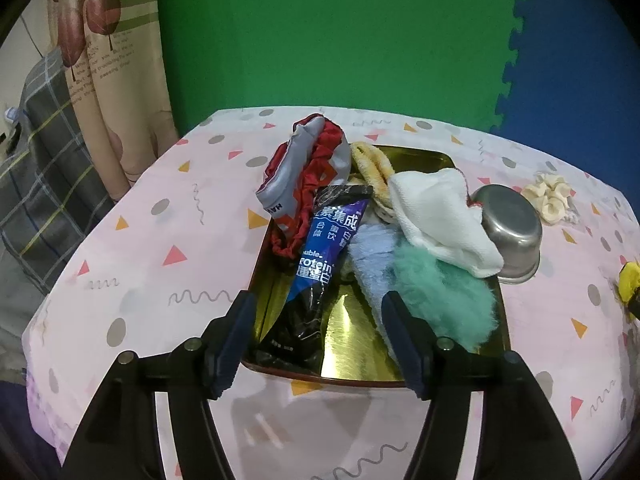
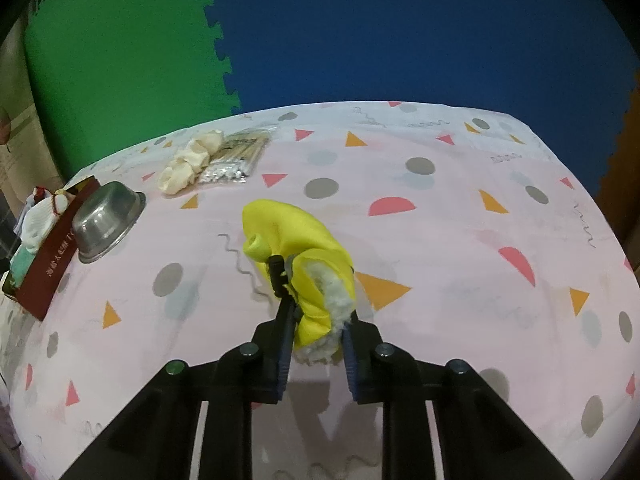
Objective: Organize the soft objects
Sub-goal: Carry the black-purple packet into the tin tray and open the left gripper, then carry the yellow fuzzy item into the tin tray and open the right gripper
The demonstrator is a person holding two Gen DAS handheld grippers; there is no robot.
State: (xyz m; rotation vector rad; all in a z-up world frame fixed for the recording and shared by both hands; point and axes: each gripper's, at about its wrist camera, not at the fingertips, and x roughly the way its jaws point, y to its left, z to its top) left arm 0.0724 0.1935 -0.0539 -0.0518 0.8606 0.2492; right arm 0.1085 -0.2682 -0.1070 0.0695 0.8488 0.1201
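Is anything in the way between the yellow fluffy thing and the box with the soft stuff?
Yes. The metal bowl lies tipped on the tablecloth right beside the box, on the side facing the yellow fleece-lined item gripped by the right gripper. The box is also already piled with soft things.

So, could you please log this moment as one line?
left gripper: open over tray | right gripper: shut on yellow plush item | table
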